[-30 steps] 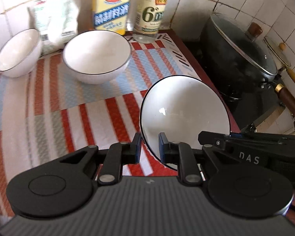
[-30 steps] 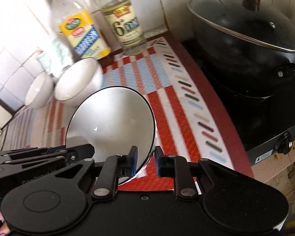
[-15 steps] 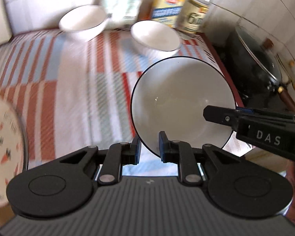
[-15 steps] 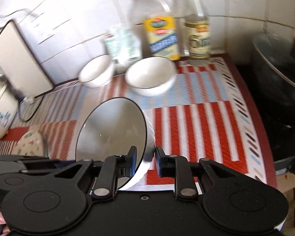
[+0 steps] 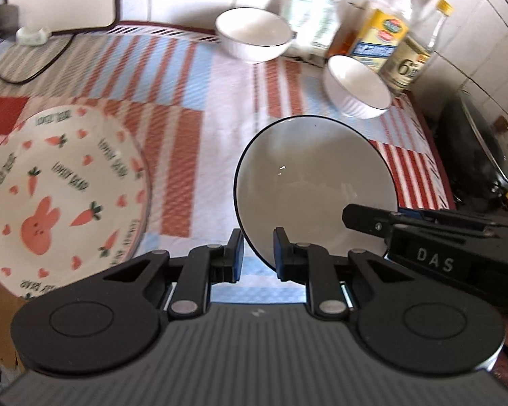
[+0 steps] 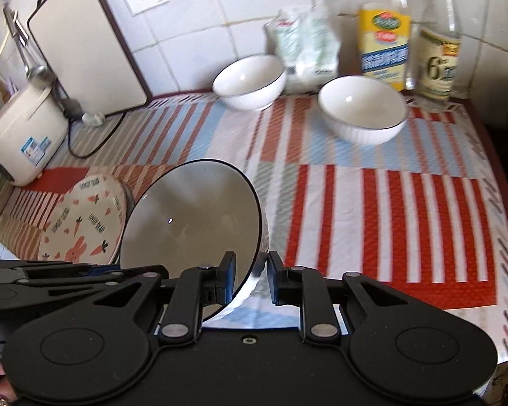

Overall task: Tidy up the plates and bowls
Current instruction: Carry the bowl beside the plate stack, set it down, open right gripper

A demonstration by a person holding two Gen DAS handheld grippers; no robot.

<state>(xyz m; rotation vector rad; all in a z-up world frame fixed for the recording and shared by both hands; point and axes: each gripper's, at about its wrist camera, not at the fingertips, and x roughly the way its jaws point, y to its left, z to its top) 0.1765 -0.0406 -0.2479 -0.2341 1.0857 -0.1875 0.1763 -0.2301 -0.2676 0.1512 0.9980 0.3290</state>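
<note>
Both grippers gripping one bowl (image 5: 316, 182).
Left gripper (image 5: 258, 250) and right gripper (image 6: 250, 279) are clamping its rim; plate (image 5: 56, 189) lying at 9 o'clock.

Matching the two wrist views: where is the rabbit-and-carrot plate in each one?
Left wrist: rabbit plate fills the left side, left of the held bowl.
Right wrist: plate sits lower left, partly behind the bowl.
Shared landmark: the yellow-label bottle by the wall.
</note>
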